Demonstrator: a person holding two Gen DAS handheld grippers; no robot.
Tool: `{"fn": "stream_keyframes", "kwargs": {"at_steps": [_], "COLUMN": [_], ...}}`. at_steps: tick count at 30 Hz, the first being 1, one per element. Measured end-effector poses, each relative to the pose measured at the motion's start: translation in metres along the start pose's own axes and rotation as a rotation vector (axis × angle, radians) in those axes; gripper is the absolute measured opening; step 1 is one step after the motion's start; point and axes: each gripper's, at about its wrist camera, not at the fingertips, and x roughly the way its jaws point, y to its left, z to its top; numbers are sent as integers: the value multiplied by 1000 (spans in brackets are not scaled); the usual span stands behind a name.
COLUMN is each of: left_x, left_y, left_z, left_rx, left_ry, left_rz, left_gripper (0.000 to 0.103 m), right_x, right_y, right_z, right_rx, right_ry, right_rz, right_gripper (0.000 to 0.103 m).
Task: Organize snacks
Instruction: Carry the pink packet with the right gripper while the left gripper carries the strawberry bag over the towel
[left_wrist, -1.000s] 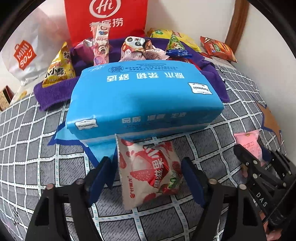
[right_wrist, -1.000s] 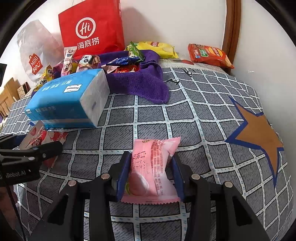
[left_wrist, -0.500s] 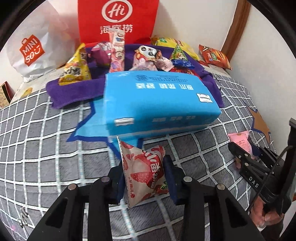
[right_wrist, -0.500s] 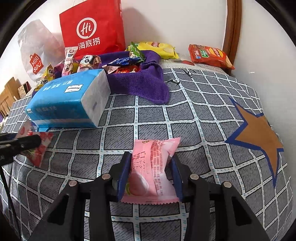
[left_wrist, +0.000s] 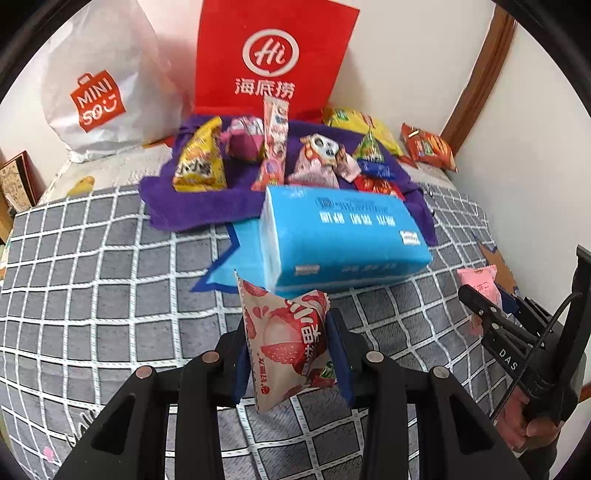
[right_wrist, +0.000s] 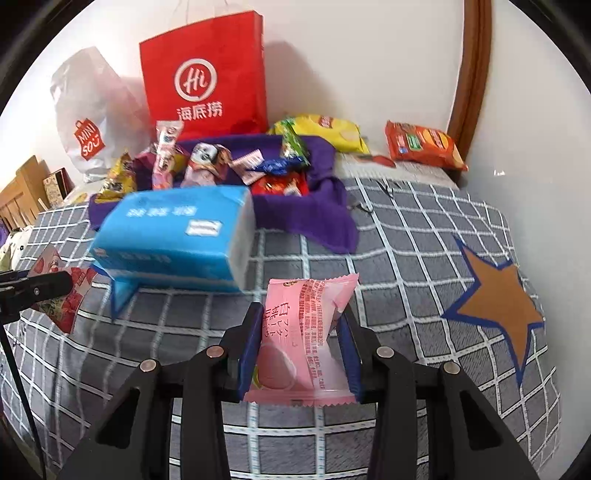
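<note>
The left tongs (left_wrist: 290, 345) pointed steeply downward, blue pads clamped on a strawberry-printed snack packet (left_wrist: 286, 341). The right tongs (right_wrist: 301, 347) angled down likewise, gripping a pink packet (right_wrist: 304, 339) between them.

Right gripper (right_wrist: 300, 345) jaws clamped on pink snack packet (right_wrist: 304, 339), above grey checked cover (right_wrist: 406, 240); blue tissue pack (right_wrist: 173, 236) beyond — purple towel (right_wrist: 317, 218) behind

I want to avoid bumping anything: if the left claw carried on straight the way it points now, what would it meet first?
Probably the blue tissue pack, which lies just beyond the strawberry snack packet held in the left claw. Depth is hard to judge.
</note>
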Motion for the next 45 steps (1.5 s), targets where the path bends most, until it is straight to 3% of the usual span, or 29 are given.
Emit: {"fn": "stream_keyframes", "kwargs": {"at_steps": [28, 45], "left_x": [-59, -60], "left_y": [14, 24], "left_z": [72, 108], "left_rx": [-27, -23], "left_ry": [-120, -145], "left_rz": [-8, -13], "left_gripper": [35, 35], "right_x": [-56, -48], "right_y": [21, 32], "right_z": [88, 124], "right_rx": [-3, -5], "right_ry": [-149, -183], "right_rz": [0, 22], "right_gripper": [40, 40]}}
